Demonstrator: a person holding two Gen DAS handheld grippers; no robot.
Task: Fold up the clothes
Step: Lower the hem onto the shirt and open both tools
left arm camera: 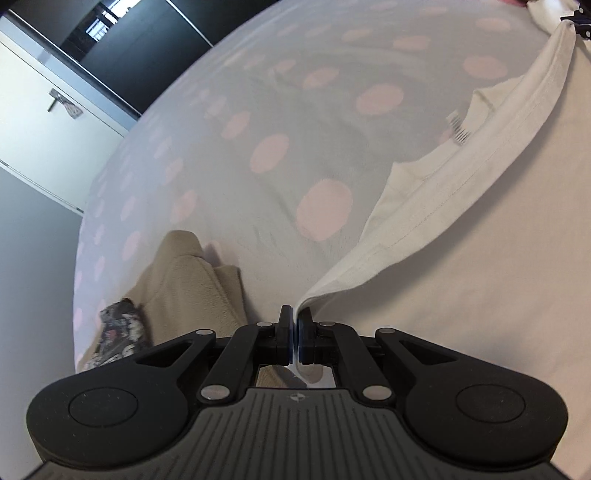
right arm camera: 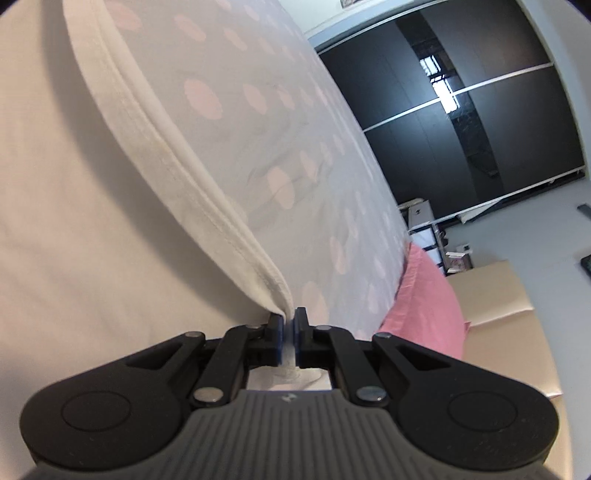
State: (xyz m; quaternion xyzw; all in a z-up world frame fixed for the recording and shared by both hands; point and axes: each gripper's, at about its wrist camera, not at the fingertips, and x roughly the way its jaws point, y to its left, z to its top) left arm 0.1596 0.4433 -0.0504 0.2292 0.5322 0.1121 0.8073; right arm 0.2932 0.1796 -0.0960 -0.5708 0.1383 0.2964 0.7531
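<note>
A cream white T-shirt (left arm camera: 461, 236) hangs stretched above a bed covered by a pale sheet with pink dots (left arm camera: 269, 151). My left gripper (left arm camera: 295, 317) is shut on one corner of the shirt. My right gripper (right arm camera: 290, 319) is shut on another corner of the shirt (right arm camera: 92, 206), whose hemmed edge (right arm camera: 199, 188) runs away from the fingers. The collar with its label (left arm camera: 458, 129) shows in the left wrist view. The right gripper also shows at the top right of the left wrist view (left arm camera: 580, 18).
A beige garment (left arm camera: 192, 280) and a dark patterned cloth (left arm camera: 118, 332) lie on the bed by my left gripper. A pink pillow (right arm camera: 428, 302) and a beige headboard (right arm camera: 506, 306) are at the bed's end. Dark wardrobe doors (right arm camera: 461, 110) stand behind.
</note>
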